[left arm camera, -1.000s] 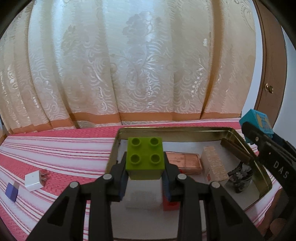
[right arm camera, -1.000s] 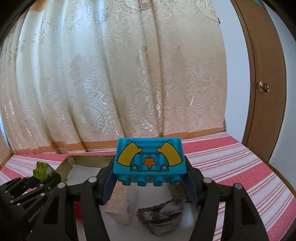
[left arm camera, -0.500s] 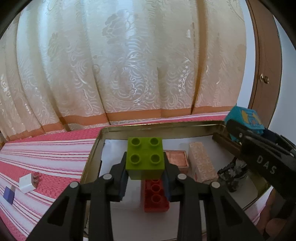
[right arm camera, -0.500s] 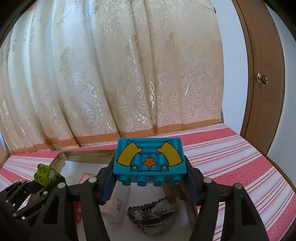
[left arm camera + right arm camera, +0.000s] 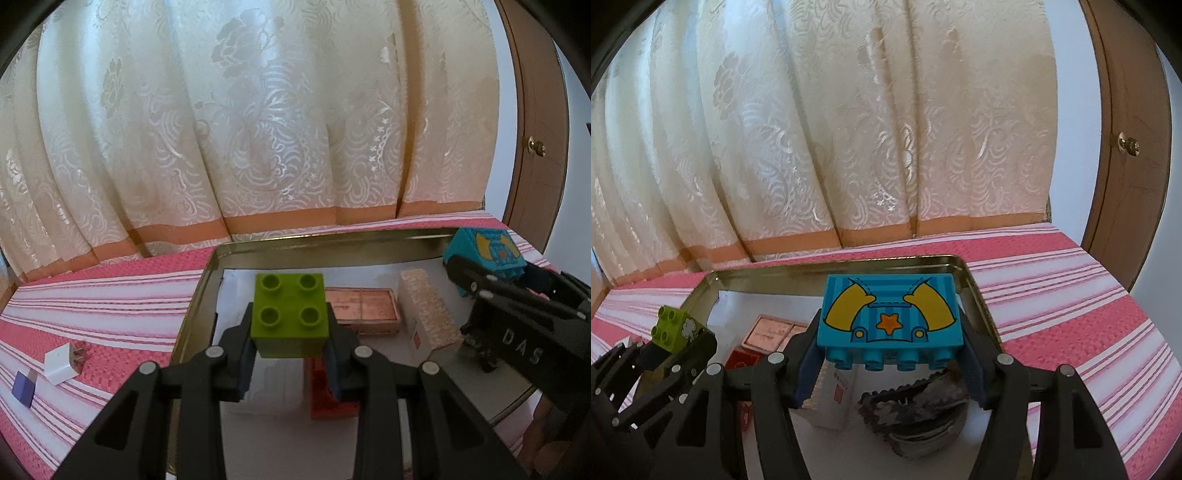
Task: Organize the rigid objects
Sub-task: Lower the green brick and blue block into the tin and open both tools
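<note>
Fingers over half-hidden red brick

The white letters "DAS" stand on the black plastic body of the right gripper, seen from the left wrist camera. The white cardboard box with a textured beige top carries a small red mark, too small to read.

A cream curtain with a shiny flower pattern and an orange band near its hem hangs across the back, lit from behind by daylight. Below it lies a pink and white striped cloth. At right stands a brown wooden door with a brass knob, beside a pale wall.
</note>
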Demonstrator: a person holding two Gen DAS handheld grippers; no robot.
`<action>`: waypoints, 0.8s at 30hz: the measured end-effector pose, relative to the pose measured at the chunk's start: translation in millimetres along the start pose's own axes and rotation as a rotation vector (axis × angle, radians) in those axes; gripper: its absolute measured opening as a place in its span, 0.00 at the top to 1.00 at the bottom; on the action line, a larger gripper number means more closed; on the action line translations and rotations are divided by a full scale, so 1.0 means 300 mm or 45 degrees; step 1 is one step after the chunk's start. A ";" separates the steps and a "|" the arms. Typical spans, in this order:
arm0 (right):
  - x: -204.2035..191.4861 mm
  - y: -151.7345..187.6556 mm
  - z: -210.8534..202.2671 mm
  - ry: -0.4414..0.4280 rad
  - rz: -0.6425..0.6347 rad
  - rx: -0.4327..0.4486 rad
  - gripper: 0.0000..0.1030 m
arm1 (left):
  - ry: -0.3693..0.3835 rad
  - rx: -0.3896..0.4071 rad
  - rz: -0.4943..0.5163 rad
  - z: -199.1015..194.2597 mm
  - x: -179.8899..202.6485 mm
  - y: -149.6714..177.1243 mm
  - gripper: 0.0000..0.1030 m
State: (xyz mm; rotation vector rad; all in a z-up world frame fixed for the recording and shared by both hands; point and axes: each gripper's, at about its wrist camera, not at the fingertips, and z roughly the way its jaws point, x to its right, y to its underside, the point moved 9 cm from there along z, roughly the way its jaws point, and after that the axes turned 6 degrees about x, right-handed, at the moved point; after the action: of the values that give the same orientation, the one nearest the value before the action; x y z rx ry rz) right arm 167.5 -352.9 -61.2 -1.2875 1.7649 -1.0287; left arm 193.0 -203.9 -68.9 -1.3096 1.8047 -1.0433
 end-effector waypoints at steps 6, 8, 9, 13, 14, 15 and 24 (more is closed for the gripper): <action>-0.034 0.018 0.005 -0.030 -0.021 -0.019 0.36 | 0.003 -0.005 -0.011 0.002 -0.004 0.002 0.71; -0.048 0.029 0.010 -0.049 -0.025 -0.036 0.36 | 0.003 -0.011 -0.015 0.005 -0.006 0.004 0.71; -0.056 0.034 0.013 -0.056 -0.031 -0.043 0.36 | 0.003 -0.014 -0.016 0.007 -0.006 0.005 0.71; -0.073 0.042 0.016 -0.060 -0.058 -0.041 0.36 | -0.004 -0.023 -0.020 0.013 -0.009 0.007 0.71; -0.075 0.042 0.014 -0.063 -0.059 -0.041 0.36 | -0.004 -0.024 -0.020 0.014 -0.011 0.007 0.71; -0.077 0.043 0.015 -0.063 -0.058 -0.041 0.36 | -0.004 -0.025 -0.020 0.015 -0.010 0.007 0.71; -0.091 0.048 0.022 -0.116 -0.055 -0.050 0.35 | -0.018 -0.042 -0.027 0.020 -0.028 0.016 0.71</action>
State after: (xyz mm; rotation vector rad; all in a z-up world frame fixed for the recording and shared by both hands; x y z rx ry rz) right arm 174.3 -325.2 -74.6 -1.3808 1.7029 -0.9482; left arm 198.4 -196.4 -75.3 -1.3557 1.8083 -1.0172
